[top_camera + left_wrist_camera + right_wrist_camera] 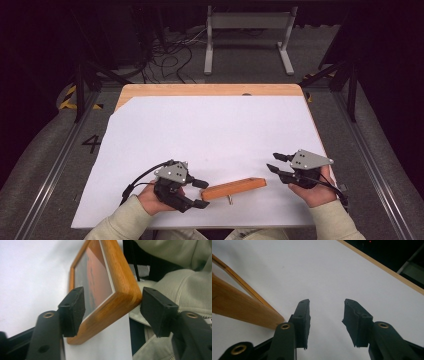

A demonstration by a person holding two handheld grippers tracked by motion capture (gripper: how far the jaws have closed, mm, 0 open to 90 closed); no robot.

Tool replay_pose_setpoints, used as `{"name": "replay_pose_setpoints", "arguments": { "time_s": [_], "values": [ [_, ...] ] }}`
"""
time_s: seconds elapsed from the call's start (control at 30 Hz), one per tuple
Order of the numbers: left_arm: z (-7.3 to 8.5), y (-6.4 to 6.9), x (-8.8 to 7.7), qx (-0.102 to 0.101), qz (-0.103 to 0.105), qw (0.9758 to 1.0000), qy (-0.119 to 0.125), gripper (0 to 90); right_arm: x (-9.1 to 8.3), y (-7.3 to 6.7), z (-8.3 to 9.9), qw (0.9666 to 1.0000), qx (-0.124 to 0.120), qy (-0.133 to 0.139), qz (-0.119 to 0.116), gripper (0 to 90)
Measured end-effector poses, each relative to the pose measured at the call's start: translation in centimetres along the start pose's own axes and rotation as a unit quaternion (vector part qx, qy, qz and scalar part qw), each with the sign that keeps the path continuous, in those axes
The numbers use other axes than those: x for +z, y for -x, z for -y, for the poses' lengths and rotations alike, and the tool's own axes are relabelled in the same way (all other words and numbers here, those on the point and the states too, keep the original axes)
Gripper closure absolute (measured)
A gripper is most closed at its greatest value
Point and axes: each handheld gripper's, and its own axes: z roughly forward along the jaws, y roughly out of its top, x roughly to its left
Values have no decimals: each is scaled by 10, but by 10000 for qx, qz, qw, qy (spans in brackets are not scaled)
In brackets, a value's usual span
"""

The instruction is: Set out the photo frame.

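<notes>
The frame (234,188), a wooden picture frame standing on edge, sits near the front edge of the bench (210,90), on the white sheet (210,130) that covers most of it. In the high view its long axis runs roughly left to right, the right end angled a little farther from the person than the left, and a small stand leg pokes out beneath it on the person's side. Its left end lies between the jaws of the left claw (201,193), which comes in from the left and points along the frame. In the left gripper view the frame (105,290) leans across the picture, its glazed face turned toward one jaw and its rounded wooden corner close to the other; the face-side pad overlaps the frame's lower edge, and whether it touches I cannot tell, while the pad by the corner stands just clear of the wood, so the claw (113,312) is loose around the frame, not clamped. The right claw (274,162) is well apart from the frame's right end, farther to the right and slightly beyond it, pointing left. In the right gripper view this claw (325,322) stands moderately wide with bare sheet between its pads, the frame (242,310) off to one side of its jaws.
</notes>
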Motion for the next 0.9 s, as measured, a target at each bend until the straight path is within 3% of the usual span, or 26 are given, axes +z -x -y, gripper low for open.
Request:
{"name": "replay_pose_setpoints", "arguments": {
  "time_s": [0.03,0.2,0.3,0.33,0.4,0.43,0.5,0.57,0.6,0.73,0.83,0.9],
  "values": [
    [0,0,-2,13,-14,10000,79,318,0,-1,1,10000,30,-18,-39,576],
    [-2,1,-19,106,-263,9975,653,295,-2,-2,4,9996,214,-99,-177,658],
    [0,-1,-26,29,-722,9933,898,288,-3,-3,7,9987,309,-206,-342,742],
    [1,-2,-28,-50,-905,9911,973,285,-3,-3,7,9984,333,-242,-389,762],
    [4,-6,-32,-240,-1412,9839,1074,278,-2,-4,8,9977,332,-332,-496,793],
    [5,-7,-34,-318,-1542,9810,1132,273,-2,-5,8,9968,377,-403,-585,814],
    [8,-11,-38,-511,-2020,9712,1159,272,0,-6,9,9954,347,-530,-713,846],
    [11,-13,-39,-489,-2479,9616,1073,264,3,-7,10,9936,327,-671,-851,873],
    [13,-15,-39,-457,-2633,9580,1040,263,4,-7,11,9921,314,-767,-945,887],
    [17,-17,-39,-470,-2875,9514,996,258,10,-10,13,9875,276,-994,-1193,900],
    [18,-18,-39,-468,-2965,9491,950,256,13,-12,14,9850,260,-1095,-1306,900],
    [19,-19,-38,-458,-3040,9472,913,256,19,-16,14,9816,245,-1197,-1465,900]
  ]
}}
